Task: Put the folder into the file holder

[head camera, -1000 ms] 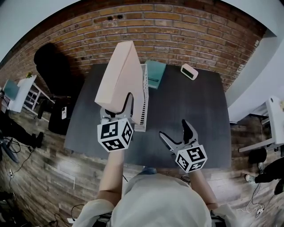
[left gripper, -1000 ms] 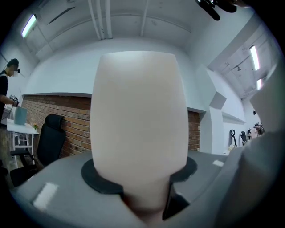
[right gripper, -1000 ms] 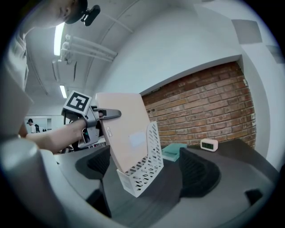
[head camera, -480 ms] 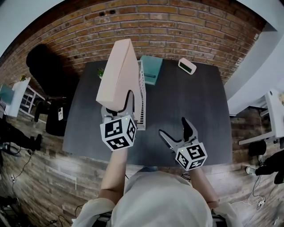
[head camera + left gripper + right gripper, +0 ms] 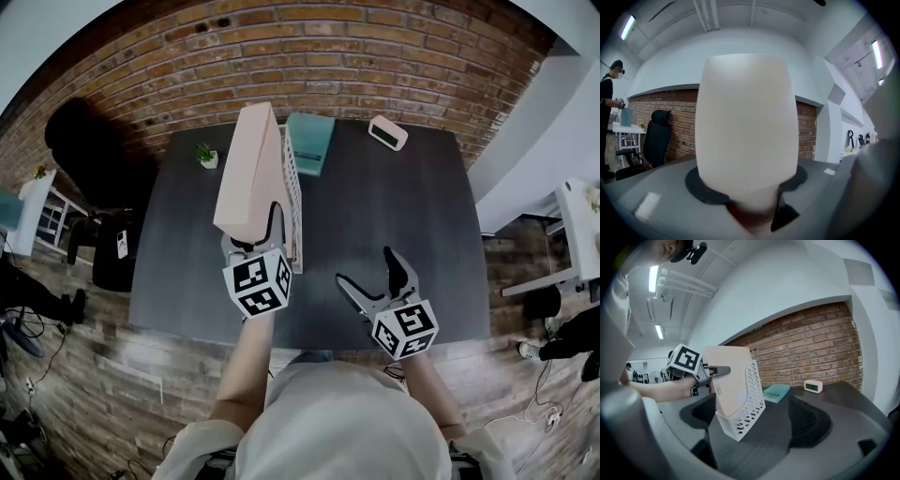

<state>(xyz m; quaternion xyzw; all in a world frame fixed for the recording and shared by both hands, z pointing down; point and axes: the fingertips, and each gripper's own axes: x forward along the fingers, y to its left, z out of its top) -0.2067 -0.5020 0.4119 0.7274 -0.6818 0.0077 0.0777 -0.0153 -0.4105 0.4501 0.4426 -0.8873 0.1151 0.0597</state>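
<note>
**A:** Where is the folder at this moment?

**B:** The left gripper has its jaws clamped on the near, narrow edge of the tall pale pink cardboard folder and holds it upright. In the right gripper view, the lower part of the folder sits inside the white perforated plastic file holder. The holder stands on the dark grey table. Whether the bottom edge touches the floor of the holder, I cannot tell.

**A:** And the other claw?

**B:** The right gripper hangs over the near part of the table, well apart from the holder. Its jaws are spread and nothing is between them.

**A:** What can go wrong from here?

**B:** I think the main risk is the holder itself. It looks light, and nothing steadies it. If the folder goes down at an angle, its corner can catch on a wall and drag or tip the holder. The grip is also only at one edge, so the tall folder can swing between the pads. And if the jaws let go before the folder is seated, it may lean out.

**A:** Is something near that can be hit?

**B:** A flat teal book lies just behind the holder. A small white clock and a little potted plant stand farther away. A sliding holder can push the book.
</note>
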